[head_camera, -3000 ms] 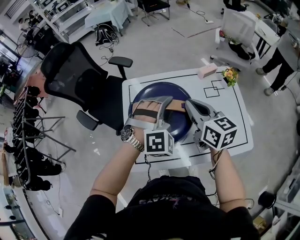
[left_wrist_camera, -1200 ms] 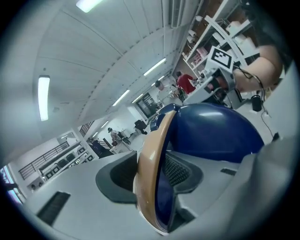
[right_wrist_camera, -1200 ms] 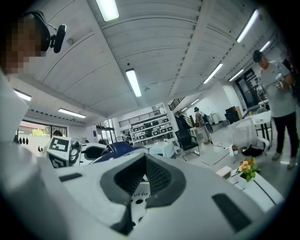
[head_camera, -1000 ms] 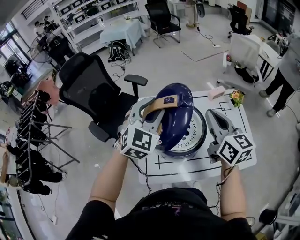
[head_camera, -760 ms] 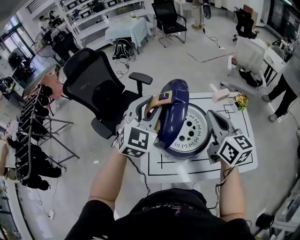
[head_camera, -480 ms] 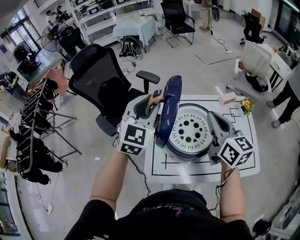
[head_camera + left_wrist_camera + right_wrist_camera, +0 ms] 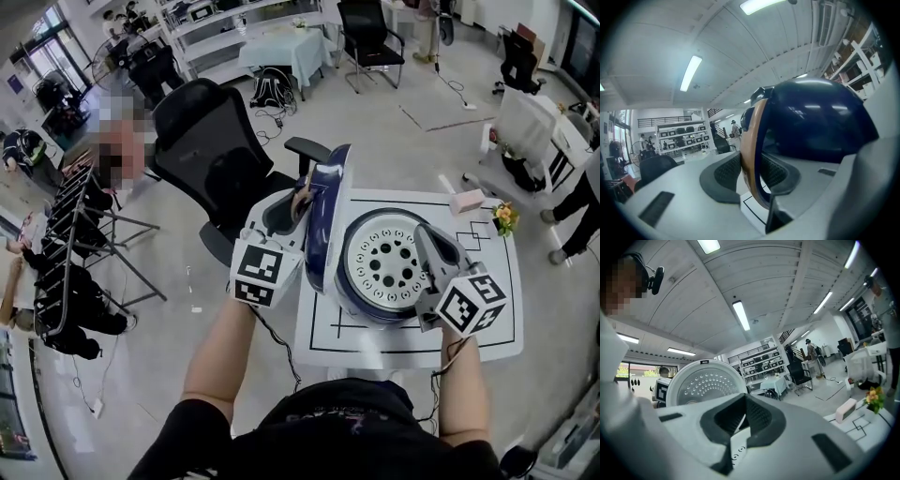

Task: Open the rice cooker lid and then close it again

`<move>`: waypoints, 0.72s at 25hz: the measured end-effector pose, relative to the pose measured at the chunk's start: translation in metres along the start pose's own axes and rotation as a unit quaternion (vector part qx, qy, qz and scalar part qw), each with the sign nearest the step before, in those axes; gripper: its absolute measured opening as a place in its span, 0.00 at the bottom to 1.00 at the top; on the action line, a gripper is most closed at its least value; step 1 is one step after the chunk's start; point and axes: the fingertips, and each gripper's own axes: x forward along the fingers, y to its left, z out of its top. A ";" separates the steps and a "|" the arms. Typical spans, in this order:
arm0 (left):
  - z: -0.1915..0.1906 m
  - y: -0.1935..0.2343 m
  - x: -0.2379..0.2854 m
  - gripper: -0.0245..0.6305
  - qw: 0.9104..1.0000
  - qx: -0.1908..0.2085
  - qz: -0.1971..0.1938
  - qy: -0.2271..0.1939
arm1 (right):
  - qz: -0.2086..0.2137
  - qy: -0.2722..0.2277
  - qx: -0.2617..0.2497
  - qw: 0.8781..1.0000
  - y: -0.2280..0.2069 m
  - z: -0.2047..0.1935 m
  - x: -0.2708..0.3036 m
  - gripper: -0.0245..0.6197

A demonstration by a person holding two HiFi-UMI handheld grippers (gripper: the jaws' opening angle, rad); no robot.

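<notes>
The navy rice cooker (image 7: 375, 302) stands on the white table (image 7: 487, 330) with its lid (image 7: 325, 220) swung up on edge at the left. A white perforated plate (image 7: 386, 258) shows inside the pot. My left gripper (image 7: 298, 201) is left of the lid, and its pads press on the lid's tan handle (image 7: 304, 192). The left gripper view shows that handle (image 7: 749, 154) running upright between the pads, with the dark lid (image 7: 815, 122) behind. My right gripper (image 7: 424, 244) is shut and empty at the cooker's right side. The lid's white dimpled underside (image 7: 705, 383) shows beyond its jaws (image 7: 740, 420).
A pink box (image 7: 466, 202) and a small bunch of flowers (image 7: 507, 217) sit at the table's far right. A black office chair (image 7: 216, 155) stands close behind the table on the left. People stand around the room's edges.
The lid went from closed to half raised to standing on edge. My left gripper swung left and up with the handle. My right gripper stayed beside the cooker's right side.
</notes>
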 end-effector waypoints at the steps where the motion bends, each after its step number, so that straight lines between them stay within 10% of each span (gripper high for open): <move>1: -0.002 0.002 0.000 0.22 1.000 -0.007 -0.001 -0.002 | 0.001 0.001 0.000 1.000 0.000 -0.001 0.001 0.04; 18: -0.007 0.005 -0.003 0.25 0.999 -0.016 0.016 -0.025 | 0.009 0.005 -0.003 1.000 0.009 -0.007 0.002 0.04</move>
